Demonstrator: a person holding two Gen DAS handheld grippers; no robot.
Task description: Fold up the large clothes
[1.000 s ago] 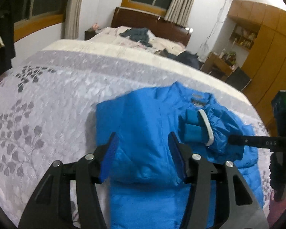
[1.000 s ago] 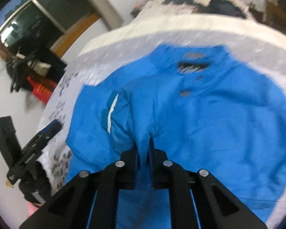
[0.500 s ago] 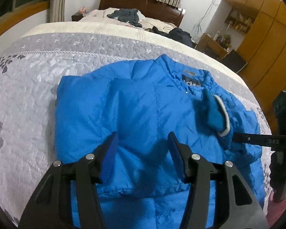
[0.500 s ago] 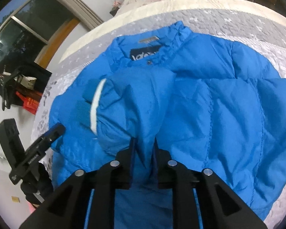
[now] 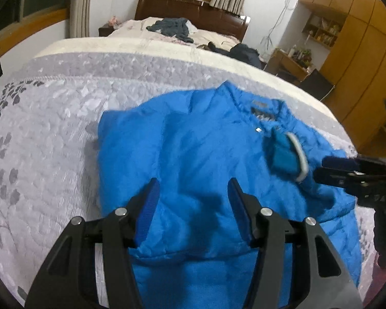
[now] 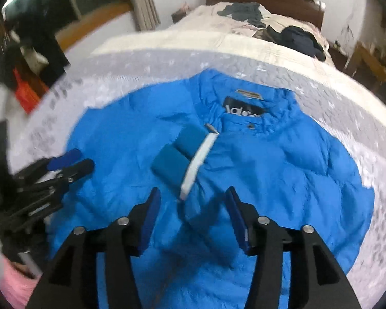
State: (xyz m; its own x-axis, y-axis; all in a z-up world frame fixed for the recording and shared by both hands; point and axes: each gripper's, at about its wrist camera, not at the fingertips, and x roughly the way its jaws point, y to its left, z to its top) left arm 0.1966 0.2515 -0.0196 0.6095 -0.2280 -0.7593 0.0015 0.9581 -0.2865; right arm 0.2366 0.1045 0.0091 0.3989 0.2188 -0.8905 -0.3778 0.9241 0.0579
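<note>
The right gripper [image 6: 193,211] hangs with its jaws spread wide and nothing between them, just above the folded-in sleeve [image 6: 193,164] of a blue puffer jacket [image 6: 283,170]. The left gripper [image 5: 193,203] is likewise spread and empty, poised over the jacket's [image 5: 182,154] other half. The jacket lies flat on the grey leaf-patterned quilt [image 5: 46,134] of a bed, collar [image 6: 247,108] toward the far edge and hem toward the person, so its long axis runs straight away from both grippers. The sleeve lies slantwise across the chest, its cuff [image 6: 177,154] and white band [image 6: 198,162] pointing up toward the collar. It sits directly ahead of the right gripper, which is the nearer one; from the left wrist view the cuff [image 5: 285,154] lies off to the right, close by the other tool's tips. Judging by this, one sleeve is already in and the opposite side, or the hem, probably comes next. No container is in view; dark clothes [image 5: 172,25] lie loose near the headboard [image 5: 193,13] at the far end.
</note>
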